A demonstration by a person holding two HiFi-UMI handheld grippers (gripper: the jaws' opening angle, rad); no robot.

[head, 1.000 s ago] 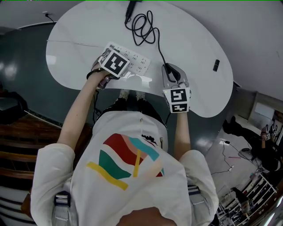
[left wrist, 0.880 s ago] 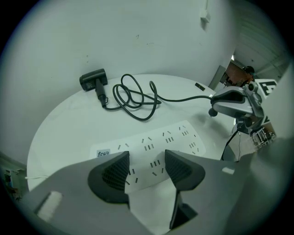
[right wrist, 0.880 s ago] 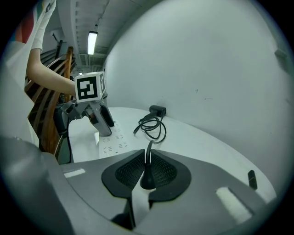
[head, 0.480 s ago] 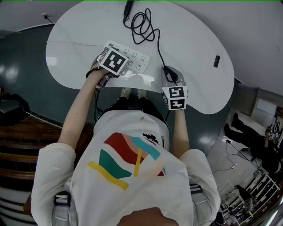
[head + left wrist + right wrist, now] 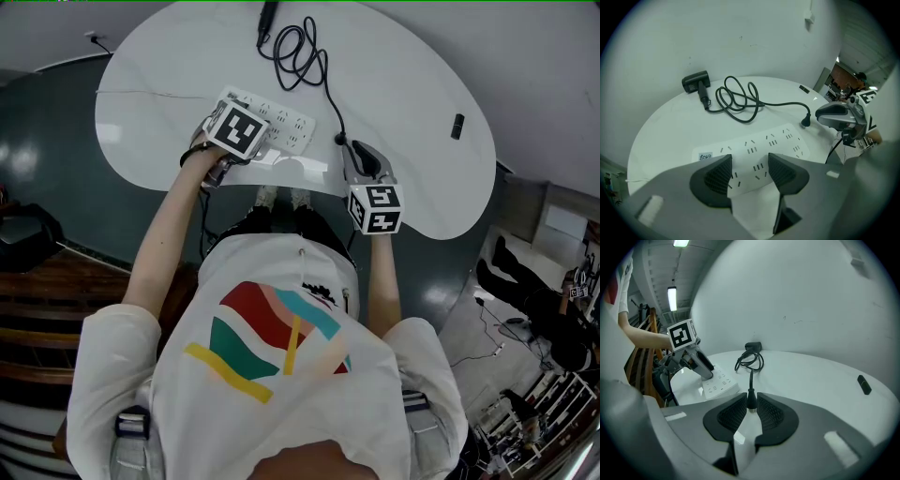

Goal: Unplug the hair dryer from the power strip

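Both arms reach forward over the near edge of the counter [image 5: 403, 94]. The left hand [image 5: 202, 157] aims the left tongs [image 5: 749, 165] steeply down, jaws apart. The right tongs [image 5: 751, 409] slope down more gently; their jaws have just been opening, with the plug [image 5: 751, 397] between the pads.

free — table [image 5: 412, 84] right of cord [image 5: 305, 58] | obstacles — cord coil, power strip [image 5: 286, 129] at left

Black hair dryer [image 5: 696, 82], cord [image 5: 738, 101] coiled, plug [image 5: 805, 123] clear of white power strip [image 5: 754, 143].
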